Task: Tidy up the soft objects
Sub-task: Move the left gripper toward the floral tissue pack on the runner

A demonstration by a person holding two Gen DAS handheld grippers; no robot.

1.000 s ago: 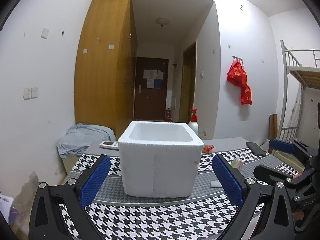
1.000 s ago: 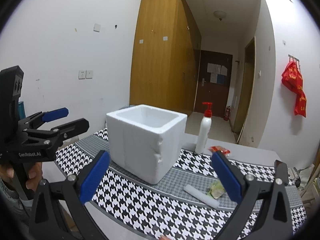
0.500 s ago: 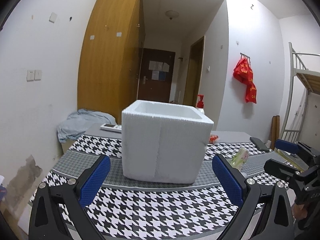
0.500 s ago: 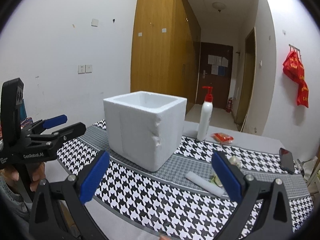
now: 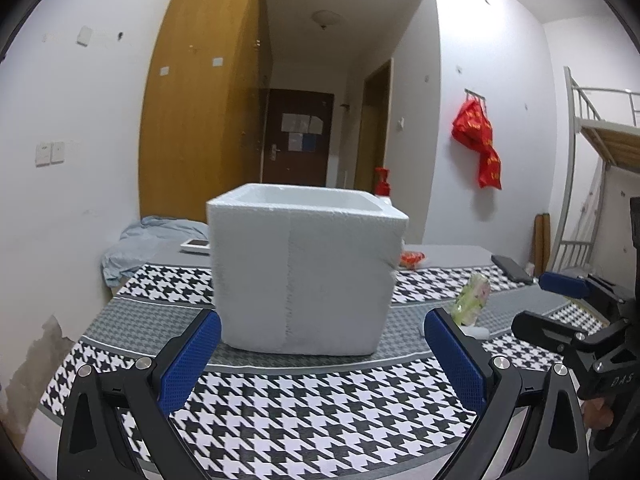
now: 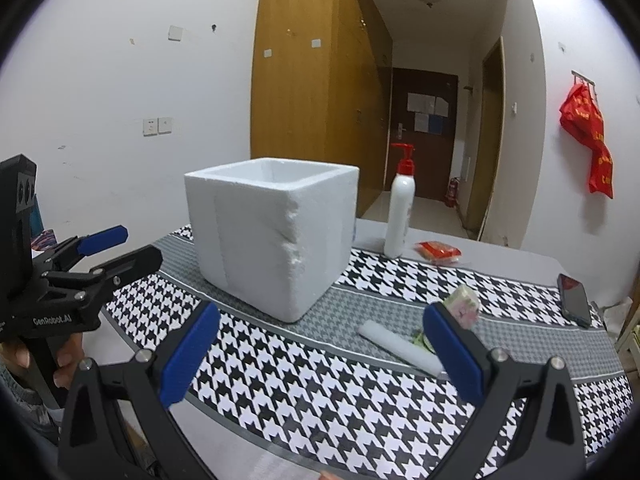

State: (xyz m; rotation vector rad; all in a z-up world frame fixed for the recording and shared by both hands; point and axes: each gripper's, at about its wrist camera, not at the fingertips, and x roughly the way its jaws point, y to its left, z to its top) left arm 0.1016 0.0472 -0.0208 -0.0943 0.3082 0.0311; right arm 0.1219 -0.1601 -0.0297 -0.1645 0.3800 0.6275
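A white foam box (image 5: pixel 304 272) stands open-topped on the houndstooth cloth (image 5: pixel 288 412); it also shows in the right wrist view (image 6: pixel 272 232). A greenish soft packet (image 5: pixel 472 300) lies right of it, seen also in the right wrist view (image 6: pixel 464 306) beside a white foam strip (image 6: pixel 400 346). My left gripper (image 5: pixel 320 356) is open and empty, just in front of the box. My right gripper (image 6: pixel 320 354) is open and empty, in front of the box's corner and near the strip.
A white pump bottle with a red top (image 6: pixel 400 216) and a red packet (image 6: pixel 438 250) sit behind the box. A black phone (image 6: pixel 574 300) lies at the right edge. A blue-grey cloth (image 5: pixel 148 240) and a remote (image 5: pixel 196 245) lie at the back left.
Both grippers have moved lower and closer to the box, which now looks larger and is seen more from the side. Both stay open and empty.
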